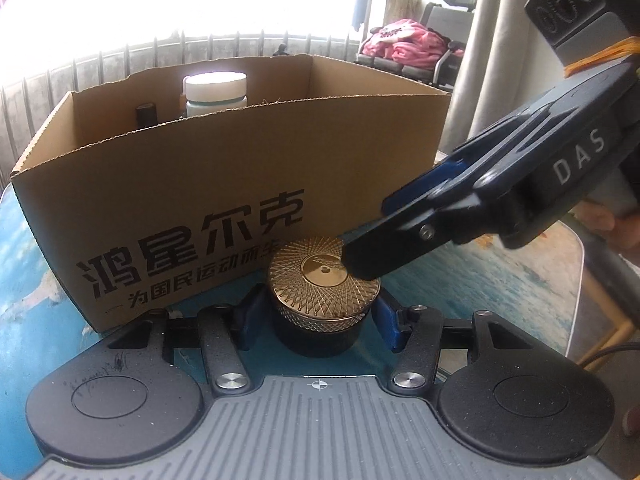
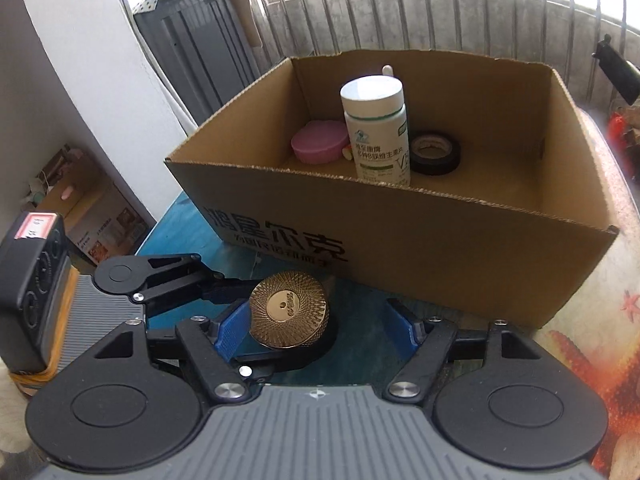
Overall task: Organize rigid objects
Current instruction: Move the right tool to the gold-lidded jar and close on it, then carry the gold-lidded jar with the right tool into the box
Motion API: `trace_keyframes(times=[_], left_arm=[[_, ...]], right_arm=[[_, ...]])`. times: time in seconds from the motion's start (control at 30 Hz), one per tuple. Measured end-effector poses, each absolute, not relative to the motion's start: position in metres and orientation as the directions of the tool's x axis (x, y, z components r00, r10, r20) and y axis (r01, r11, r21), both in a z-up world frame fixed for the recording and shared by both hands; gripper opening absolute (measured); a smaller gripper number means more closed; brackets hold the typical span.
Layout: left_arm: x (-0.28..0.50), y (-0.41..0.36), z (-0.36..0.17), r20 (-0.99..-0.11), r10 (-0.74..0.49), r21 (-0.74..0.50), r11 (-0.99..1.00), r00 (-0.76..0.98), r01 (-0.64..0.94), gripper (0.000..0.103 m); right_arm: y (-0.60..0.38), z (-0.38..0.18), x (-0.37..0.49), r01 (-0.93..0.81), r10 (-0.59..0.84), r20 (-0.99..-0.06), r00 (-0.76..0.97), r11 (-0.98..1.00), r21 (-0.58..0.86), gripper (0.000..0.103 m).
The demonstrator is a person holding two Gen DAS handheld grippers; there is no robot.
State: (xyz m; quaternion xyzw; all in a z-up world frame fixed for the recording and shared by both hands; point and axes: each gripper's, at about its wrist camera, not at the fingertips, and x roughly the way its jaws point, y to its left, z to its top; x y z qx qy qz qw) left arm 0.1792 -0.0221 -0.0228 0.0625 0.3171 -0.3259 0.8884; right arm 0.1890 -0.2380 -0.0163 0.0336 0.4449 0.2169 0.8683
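A squat black jar with a patterned gold lid (image 1: 324, 280) stands on the blue table cover just in front of a cardboard box (image 1: 200, 184). My left gripper (image 1: 320, 324) is shut on the jar's black body, one pad on each side. My right gripper (image 1: 368, 232) comes in from the right, with its near fingertip over the lid's right edge. In the right wrist view the jar (image 2: 288, 312) sits close to the left blue pad, and the right gripper (image 2: 320, 328) stands open, wider than the jar. The left gripper (image 2: 280, 320) reaches in from the left.
The open box (image 2: 440, 232) holds a white bottle (image 2: 376, 128), a pink round case (image 2: 320, 144) and a roll of black tape (image 2: 436, 152). Its right half is bare. Window bars run behind. The table cover (image 1: 480, 292) shows to the right of the jar.
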Motion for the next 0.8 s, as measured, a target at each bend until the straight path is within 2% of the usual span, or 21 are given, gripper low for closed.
trace_keyframes(times=[0.1, 0.2, 0.33, 0.37, 0.4, 0.47, 0.57, 0.8], left_arm=[[0.180, -0.022, -0.022, -0.606, -0.541, -0.098, 0.778, 0.583, 0.621, 0.056], [0.182, -0.022, -0.024, -0.612, -0.544, -0.104, 0.774, 0.573, 0.624, 0.056], [0.181, -0.024, -0.030, -0.629, -0.534, -0.097, 0.775, 0.565, 0.624, 0.056], [0.181, -0.024, -0.032, -0.630, -0.534, -0.102, 0.777, 0.564, 0.621, 0.056], [0.180, -0.023, -0.032, -0.621, -0.534, -0.099, 0.780, 0.574, 0.618, 0.056], [0.179, -0.023, -0.032, -0.617, -0.538, -0.099, 0.776, 0.574, 0.622, 0.055], [0.178, -0.019, -0.027, -0.613, -0.558, -0.148, 0.776, 0.559, 0.613, 0.055], [0.161, -0.018, 0.021, -0.554, -0.589, -0.124, 0.758, 0.589, 0.641, 0.055]], right_arm=[[-0.235, -0.028, 0.194, -0.388, 0.458, -0.744, 0.487, 0.876, 0.285, 0.075], [-0.227, -0.036, 0.197, -0.418, 0.429, -0.752, 0.501, 0.880, 0.224, 0.075], [-0.222, -0.046, 0.201, -0.440, 0.459, -0.762, 0.457, 0.861, 0.255, 0.077], [-0.220, -0.049, 0.202, -0.441, 0.458, -0.770, 0.443, 0.860, 0.258, 0.075], [-0.219, -0.051, 0.202, -0.447, 0.466, -0.774, 0.429, 0.854, 0.267, 0.066], [-0.216, -0.053, 0.198, -0.448, 0.467, -0.767, 0.440, 0.854, 0.263, 0.065], [-0.215, -0.048, 0.192, -0.441, 0.458, -0.763, 0.456, 0.861, 0.253, 0.065], [-0.216, -0.003, 0.170, -0.486, 0.462, -0.718, 0.520, 0.852, 0.197, 0.065]])
